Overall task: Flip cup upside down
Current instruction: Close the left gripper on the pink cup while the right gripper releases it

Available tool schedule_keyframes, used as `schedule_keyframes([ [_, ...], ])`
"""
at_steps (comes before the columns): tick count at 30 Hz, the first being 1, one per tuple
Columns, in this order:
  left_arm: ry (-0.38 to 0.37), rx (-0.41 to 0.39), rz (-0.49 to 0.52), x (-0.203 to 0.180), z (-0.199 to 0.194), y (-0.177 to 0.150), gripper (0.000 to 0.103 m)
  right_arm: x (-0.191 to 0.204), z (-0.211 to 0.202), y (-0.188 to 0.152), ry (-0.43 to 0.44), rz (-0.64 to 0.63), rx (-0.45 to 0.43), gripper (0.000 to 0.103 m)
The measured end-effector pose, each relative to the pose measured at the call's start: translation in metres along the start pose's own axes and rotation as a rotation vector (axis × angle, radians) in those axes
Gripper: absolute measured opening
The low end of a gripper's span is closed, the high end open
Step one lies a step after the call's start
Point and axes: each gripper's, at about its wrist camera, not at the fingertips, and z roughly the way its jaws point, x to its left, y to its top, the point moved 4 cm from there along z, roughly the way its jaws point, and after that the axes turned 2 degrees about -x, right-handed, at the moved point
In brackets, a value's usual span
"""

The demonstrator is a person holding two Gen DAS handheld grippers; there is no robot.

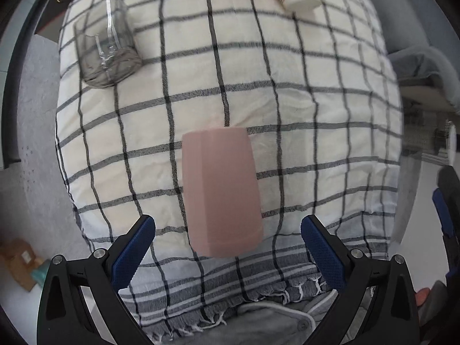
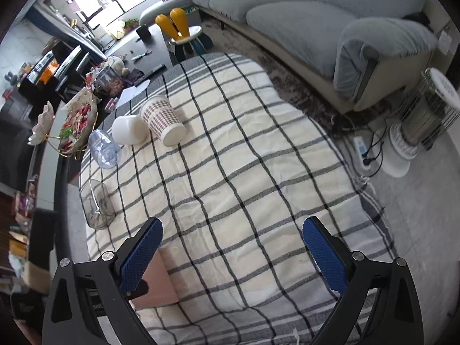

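Observation:
A pink faceted cup [image 1: 221, 192] stands on the checked tablecloth [image 1: 316, 100], its flat closed end up. My left gripper [image 1: 228, 247] is open, its blue fingers [image 1: 132, 253] on either side of the cup's lower part and apart from it. In the right wrist view the pink cup [image 2: 156, 281] shows partly behind my left finger. My right gripper [image 2: 233, 256] is open and empty above the cloth [image 2: 230, 158].
A clear glass [image 1: 106, 46] stands at the far left, and also shows in the right wrist view [image 2: 97, 207]. A checked paper cup [image 2: 165, 122], a white cup [image 2: 128, 132] and a clear blue cup [image 2: 103, 149] stand inverted at the back. A sofa [image 2: 330, 20] and heater [image 2: 425, 115] are at right.

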Motion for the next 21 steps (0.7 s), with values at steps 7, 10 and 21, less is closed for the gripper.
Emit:
schedule_keyframes([
  [7, 0.062, 0.227, -0.057, 0.0, 0.047, 0.017, 0.103, -0.011, 0.027, 0.018, 0.027, 0.054, 0.054, 0.098],
  [10, 0.082, 0.277, -0.07, 0.001, 0.058, 0.019, 0.103, -0.015, 0.042, 0.021, 0.038, 0.074, 0.092, 0.098],
  [21, 0.14, 0.362, -0.073, 0.007, 0.08, 0.02, 0.074, -0.024, 0.081, 0.023, 0.066, 0.117, 0.191, 0.098],
])
